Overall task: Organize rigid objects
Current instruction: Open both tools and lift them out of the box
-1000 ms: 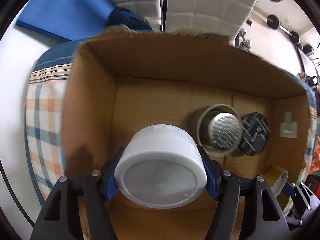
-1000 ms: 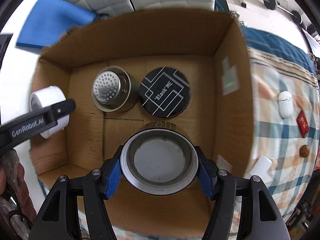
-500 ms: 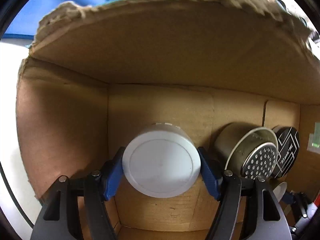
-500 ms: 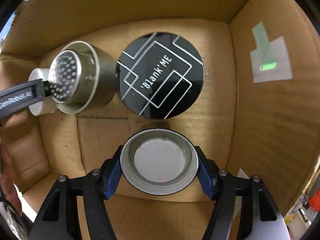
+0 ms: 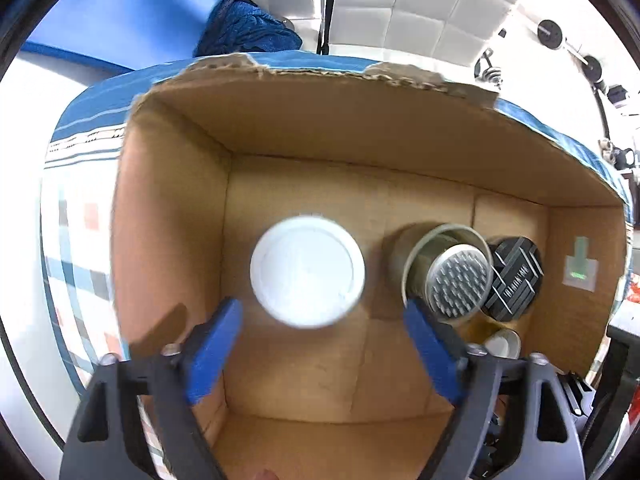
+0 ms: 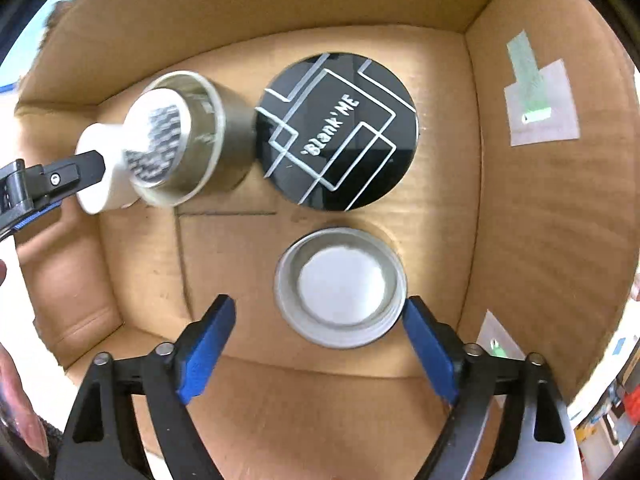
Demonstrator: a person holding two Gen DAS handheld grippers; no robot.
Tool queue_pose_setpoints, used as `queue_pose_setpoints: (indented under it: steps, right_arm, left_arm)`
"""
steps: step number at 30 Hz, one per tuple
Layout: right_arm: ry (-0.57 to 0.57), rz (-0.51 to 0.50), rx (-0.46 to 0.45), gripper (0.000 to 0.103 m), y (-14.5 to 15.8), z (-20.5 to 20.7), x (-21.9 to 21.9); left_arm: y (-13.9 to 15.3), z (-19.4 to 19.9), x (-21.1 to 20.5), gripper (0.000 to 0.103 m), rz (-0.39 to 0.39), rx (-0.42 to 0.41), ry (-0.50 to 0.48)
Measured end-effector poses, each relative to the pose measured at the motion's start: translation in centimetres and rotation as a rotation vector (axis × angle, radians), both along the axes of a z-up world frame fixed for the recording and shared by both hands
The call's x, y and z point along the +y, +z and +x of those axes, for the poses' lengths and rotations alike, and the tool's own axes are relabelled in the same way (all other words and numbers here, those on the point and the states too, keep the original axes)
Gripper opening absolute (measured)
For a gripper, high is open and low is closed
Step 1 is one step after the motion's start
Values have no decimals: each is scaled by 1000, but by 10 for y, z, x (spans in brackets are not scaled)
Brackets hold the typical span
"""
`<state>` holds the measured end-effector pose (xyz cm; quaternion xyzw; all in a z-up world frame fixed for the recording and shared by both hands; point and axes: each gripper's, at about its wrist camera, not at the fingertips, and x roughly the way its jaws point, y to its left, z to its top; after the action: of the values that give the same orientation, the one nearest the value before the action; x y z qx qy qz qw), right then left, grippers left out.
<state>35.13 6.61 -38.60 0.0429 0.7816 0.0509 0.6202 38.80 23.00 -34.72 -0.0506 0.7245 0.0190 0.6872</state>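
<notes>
A white round jar point(image 5: 307, 271) stands on the floor of the cardboard box point(image 5: 360, 148). My left gripper point(image 5: 324, 322) is open, its blue pads apart and drawn back from the jar. Beside the jar are a metal strainer cup point(image 5: 448, 272) and a black round tin point(image 5: 514, 284). In the right wrist view a grey lid point(image 6: 340, 286) lies open side up on the box floor point(image 6: 224, 248). My right gripper point(image 6: 320, 320) is open just behind it. The strainer cup point(image 6: 180, 140), the black "Blank ME" tin point(image 6: 338, 136) and the white jar point(image 6: 100, 184) lie beyond.
The box sits on a checked blue and orange cloth point(image 5: 76, 240). A blue mat point(image 5: 120, 12) and white padded wall point(image 5: 400, 0) are behind it. Taped labels point(image 6: 540, 108) stick to the right box wall. The left gripper's finger point(image 6: 52, 176) reaches in from the left.
Both grippers opened and let go: the white jar and the grey lid now rest on the box floor. The left gripper pulled back up and out.
</notes>
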Motion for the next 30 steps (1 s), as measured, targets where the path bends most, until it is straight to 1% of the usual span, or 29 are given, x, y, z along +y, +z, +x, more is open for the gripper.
queue_pose_setpoints:
  steps: [2, 3, 4, 5, 9, 11, 16, 20, 24, 30]
  right_arm:
    - [14, 5, -18, 96, 10, -4, 3]
    - [10, 14, -27, 97, 16, -6, 2]
    - [13, 14, -34, 98, 19, -7, 1]
    - [17, 14, -45, 102, 24, -10, 4]
    - [32, 5, -106, 103, 49, -15, 5]
    - [38, 2, -133, 103, 62, -19, 7]
    - [56, -5, -197, 103, 88, -36, 7]
    - [55, 0, -225, 103, 104, -60, 8]
    - [65, -10, -280, 103, 129, -86, 5]
    - [76, 5, -336, 103, 164, -113, 0]
  left_arm:
    - [5, -15, 8, 90, -10, -23, 2]
    - [9, -19, 9, 93, -12, -33, 6]
    - [16, -14, 14, 101, -9, -37, 10]
    - [20, -22, 16, 103, -8, -42, 16]
    - [37, -47, 22, 103, -30, -73, 56]
    - [43, -58, 26, 103, -40, -89, 61]
    - [77, -94, 18, 103, -58, -161, 51]
    - [99, -114, 13, 103, -29, -206, 24]
    - [124, -135, 3, 103, -1, -248, -17]
    - [155, -155, -6, 103, 0, -308, -38]
